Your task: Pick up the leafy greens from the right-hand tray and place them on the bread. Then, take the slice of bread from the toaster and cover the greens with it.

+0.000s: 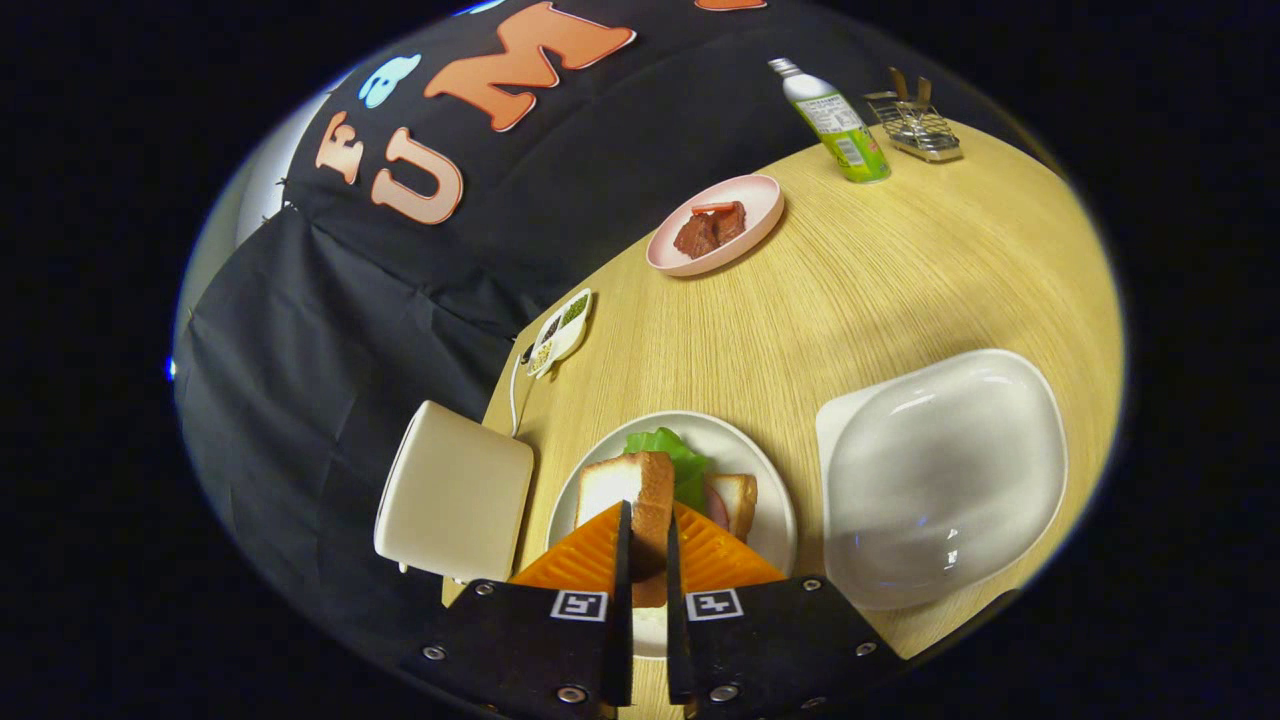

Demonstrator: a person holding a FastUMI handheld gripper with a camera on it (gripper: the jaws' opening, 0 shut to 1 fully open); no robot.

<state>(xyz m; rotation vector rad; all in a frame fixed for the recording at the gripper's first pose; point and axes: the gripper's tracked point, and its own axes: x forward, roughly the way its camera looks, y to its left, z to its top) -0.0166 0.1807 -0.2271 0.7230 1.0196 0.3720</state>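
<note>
No legible words, brands or nos. on tabletop items. Bottle [835, 120] at far side of table: paper label w/ print block, too small to read.

Only signs: two square b/w coded markers on gripper [647, 515] body, one per side. Left marker [580, 604] and right marker [714, 604] sit just behind fingers, either side of gap. Pattern blocks only, no letters or digits.

Fingers closed onto upright bread slice [630, 490], pressing both faces.
</note>
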